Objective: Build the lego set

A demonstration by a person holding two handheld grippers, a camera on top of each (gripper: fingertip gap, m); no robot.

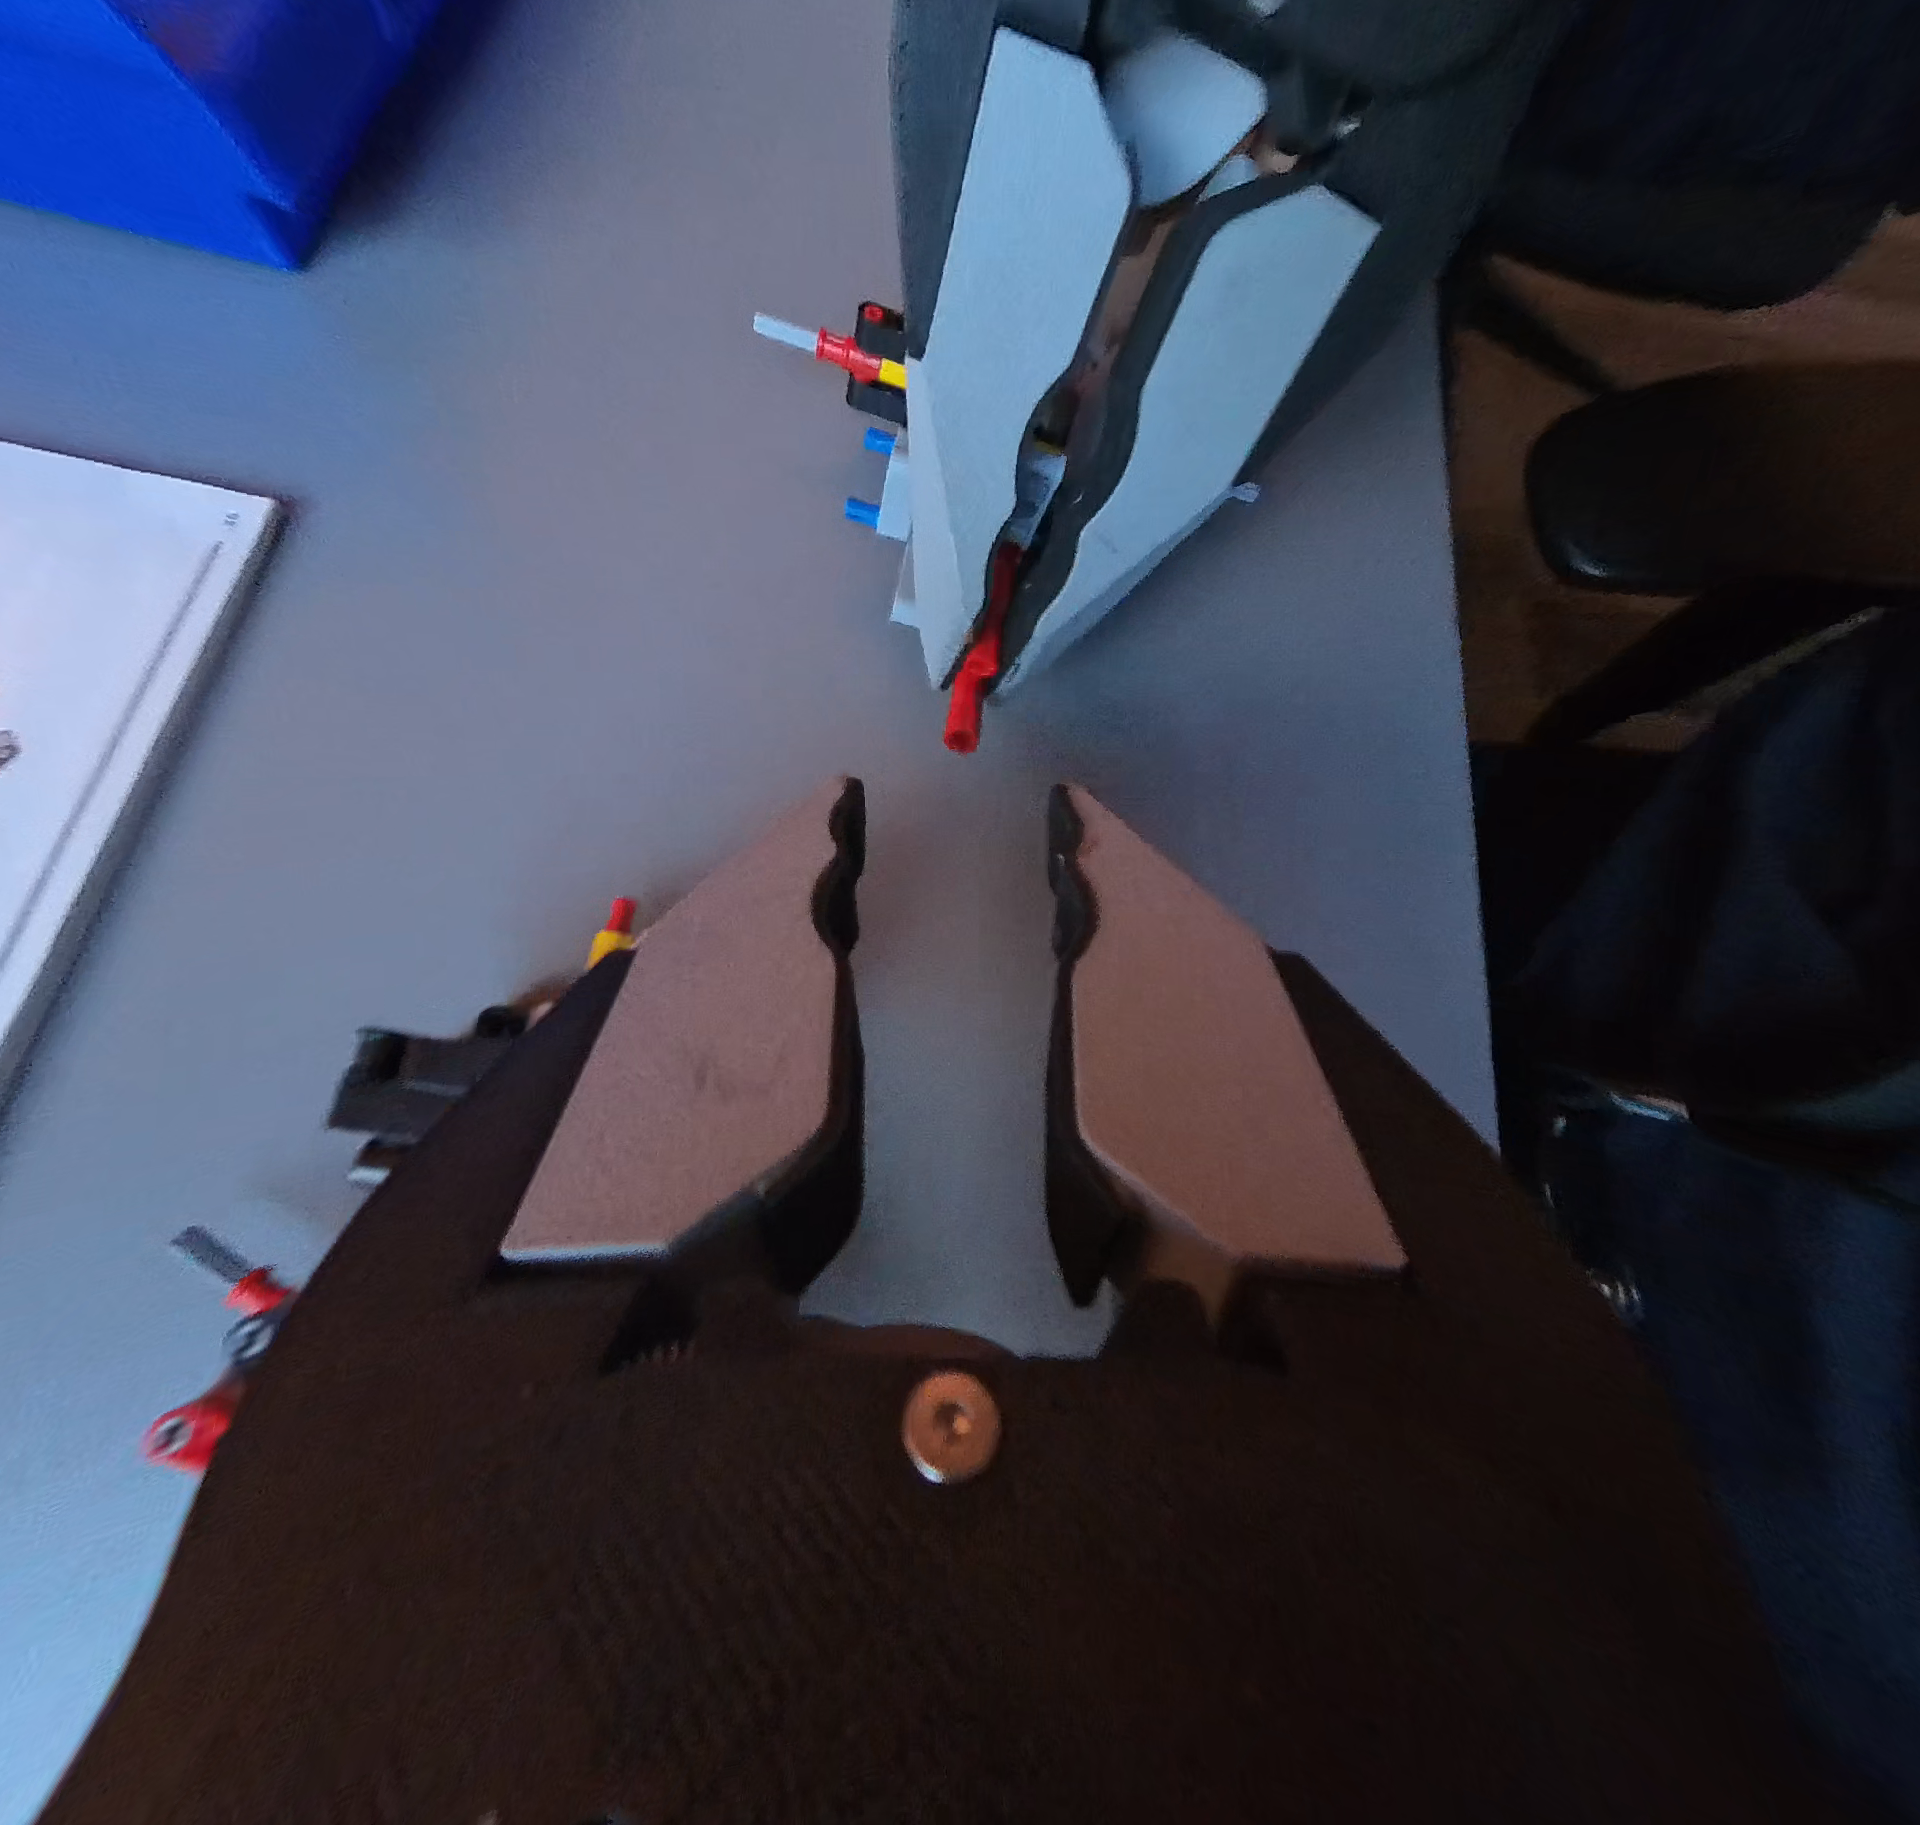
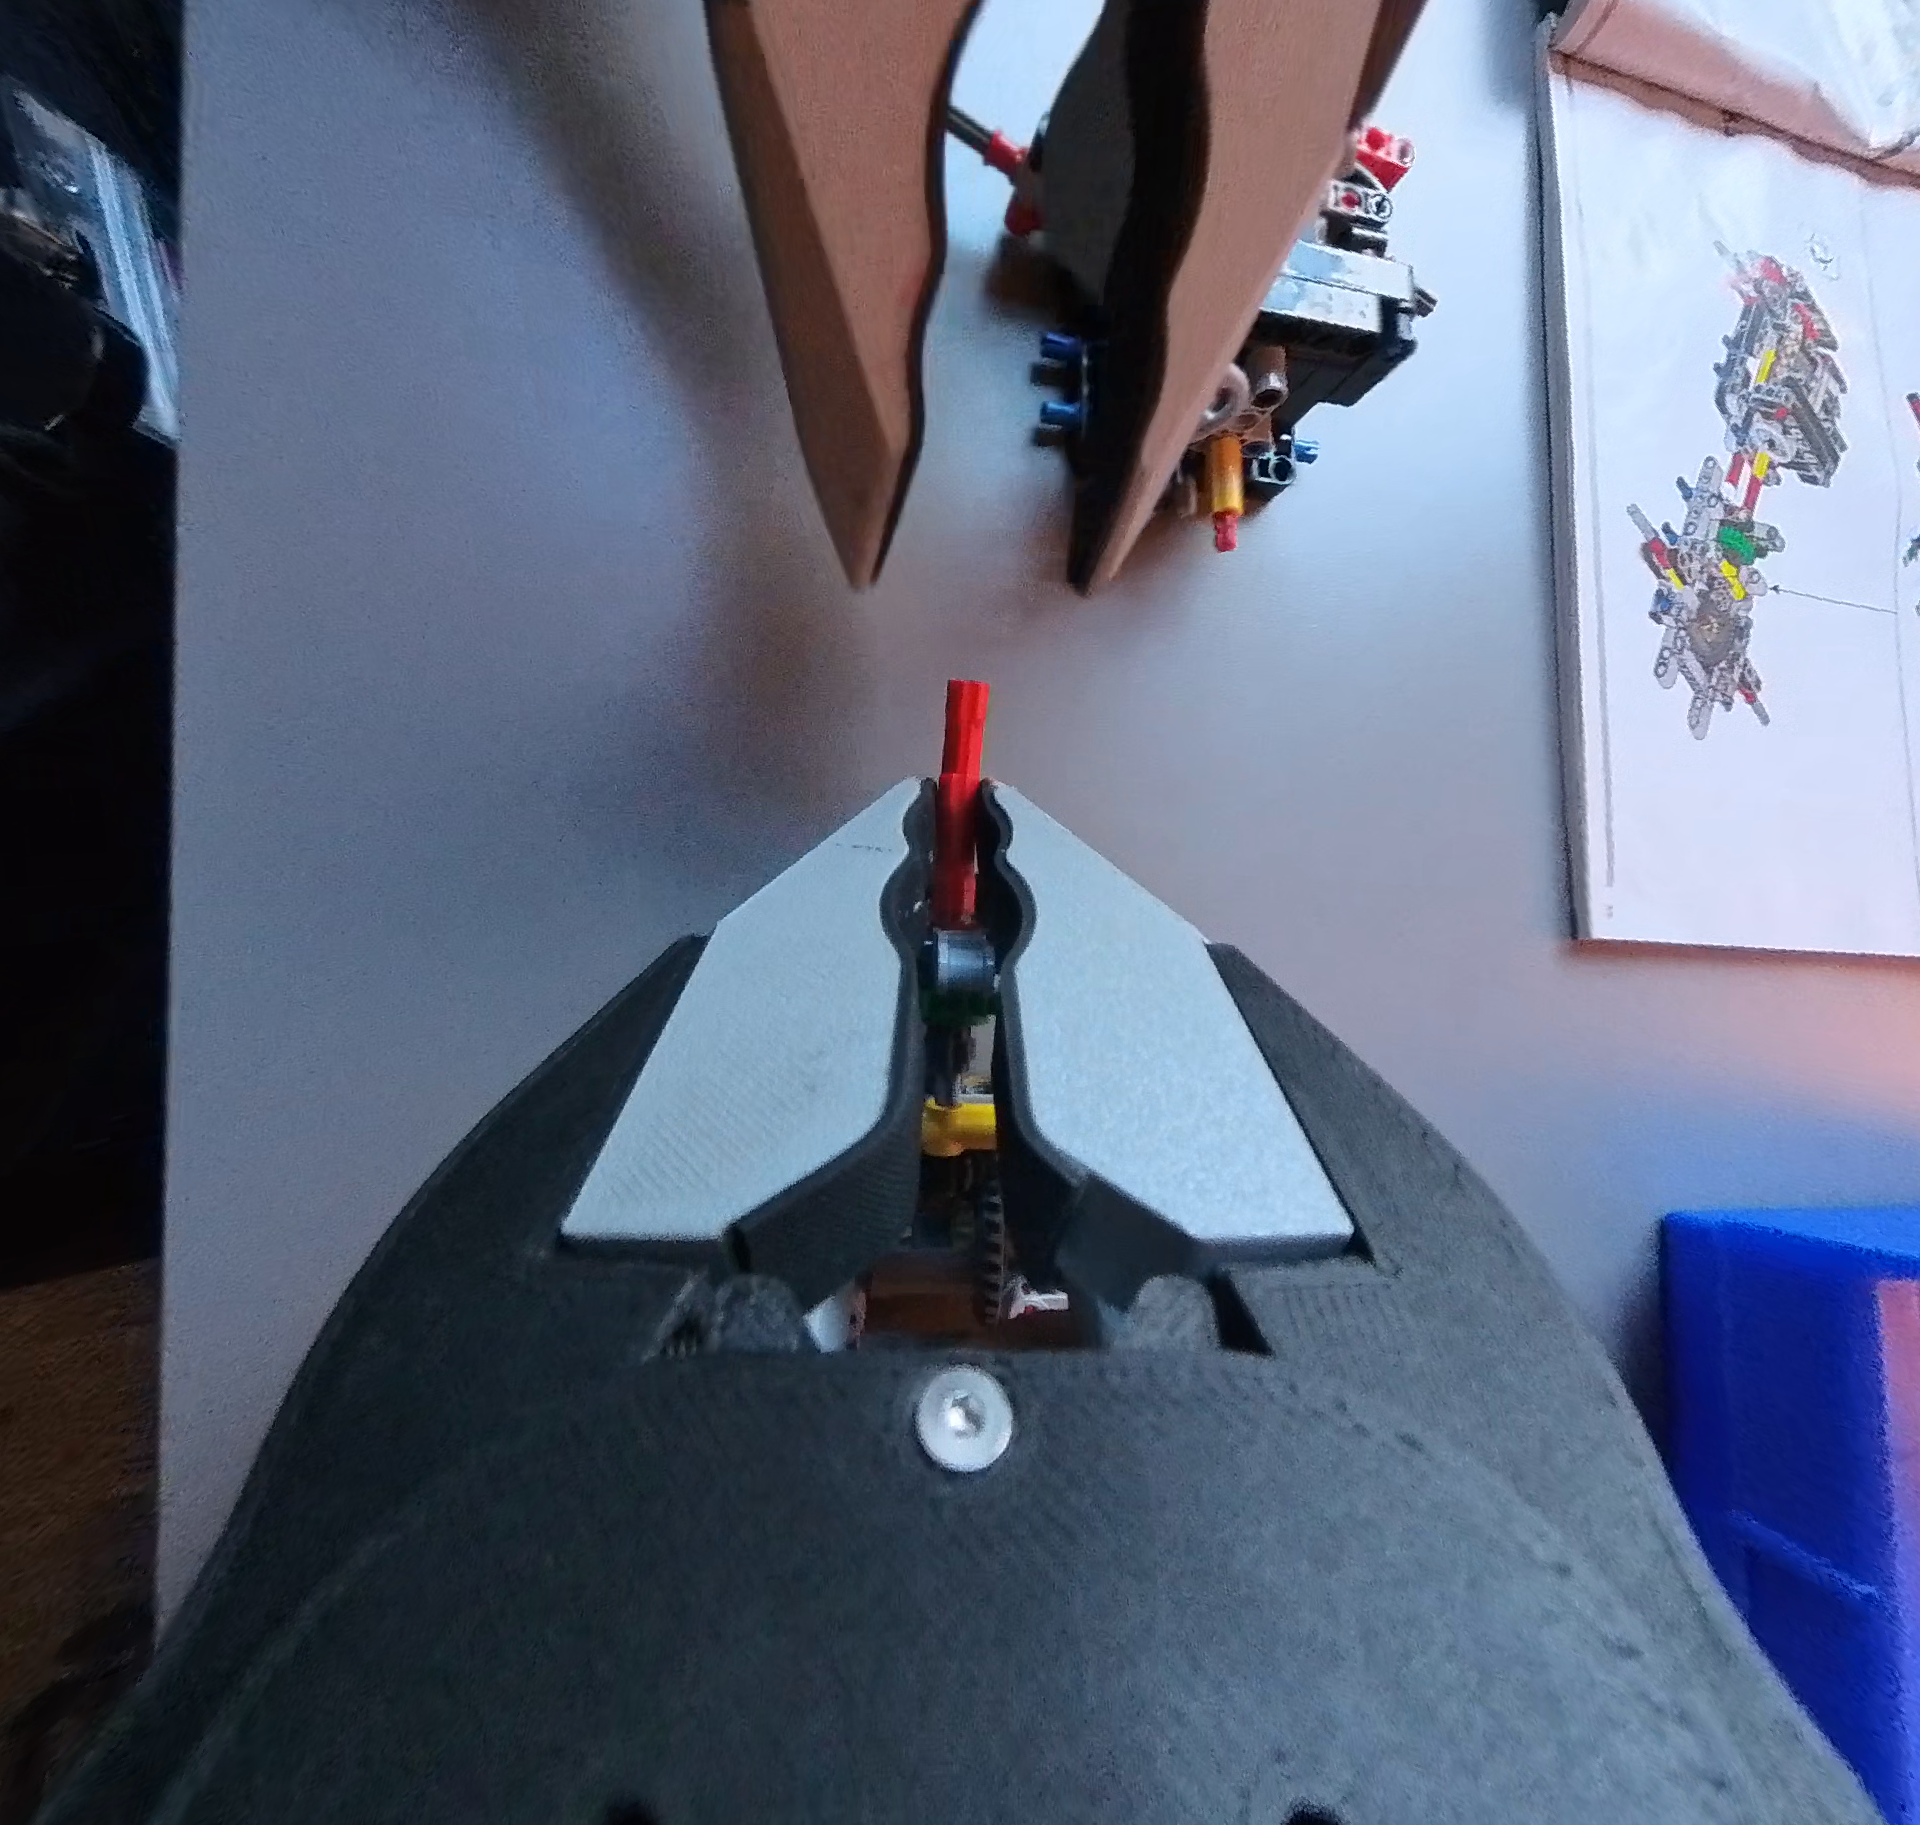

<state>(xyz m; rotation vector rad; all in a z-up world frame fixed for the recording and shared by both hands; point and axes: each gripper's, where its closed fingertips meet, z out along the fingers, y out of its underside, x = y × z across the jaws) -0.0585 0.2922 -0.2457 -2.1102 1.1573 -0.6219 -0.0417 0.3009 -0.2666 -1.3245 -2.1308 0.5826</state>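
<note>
Left wrist view: the left gripper (image 1: 954, 788) fills the lower half of the frame, its brown jaws set well apart with nothing between them, only bare grey surface (image 1: 520, 632). Just above its tips, in the centre of the frame, the right gripper (image 1: 982, 674) points down toward it, jaws pinched on a red pin (image 1: 971, 700) whose free end sticks out past the tips. The pin is part of a small brick build; blue, red and yellow bits (image 1: 868, 393) of it show at the left side of those jaws. More loose pieces (image 1: 416, 1079) lie at lower left, partly hidden by the left gripper. A blue bin (image 1: 187, 50) sits at upper left, a white booklet (image 1: 94, 695) at the left edge.

Right wrist view: the right gripper (image 2: 958, 786) rises from the bottom of the frame, grey jaws closed on the red pin (image 2: 964, 736), pads pressing both its sides. Behind the pin, inside the jaws, are a grey bush, a yellow part and a gear. The left gripper (image 2: 971, 570) hangs from the top centre, open, its tips close to the pin's end but apart from it. A second, darker brick build (image 2: 1340, 321) lies on the surface at upper right, partly behind it. The open booklet (image 2: 1725, 528) is at right, the bin (image 2: 1787, 1463) at lower right.

By the look of it, the two grippers are lined up tip to tip, and the open jaws would need to come squarely over the pin's end.
</note>
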